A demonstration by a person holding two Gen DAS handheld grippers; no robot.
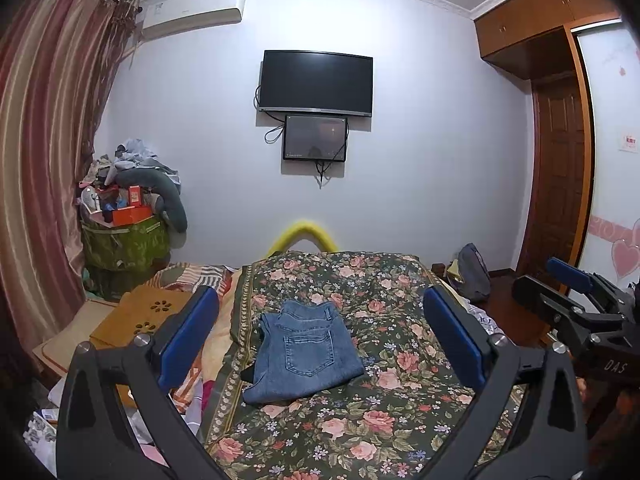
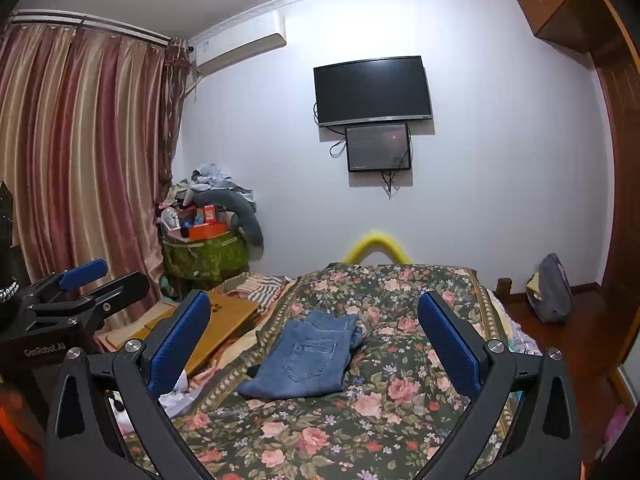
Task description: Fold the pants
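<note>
Bedroom setup, pale wall (image 1: 420, 140) at the back with a dark TV (image 1: 316, 82) and a smaller screen (image 1: 315, 138) mounted just under it; striped curtains (image 1: 44, 140) on the left. Floral bedspread (image 1: 400, 380) covers the bed; the blue jeans (image 1: 306, 350) sit on it folded into a compact stack, back pocket facing up, roughly mid-bed and between the fingers in both views. Left gripper (image 1: 320, 338) is held above the bed, blue pads spread wide, holding nothing; right gripper (image 2: 314, 342) same deal, wide apart and empty; neither touches the jeans.
</note>
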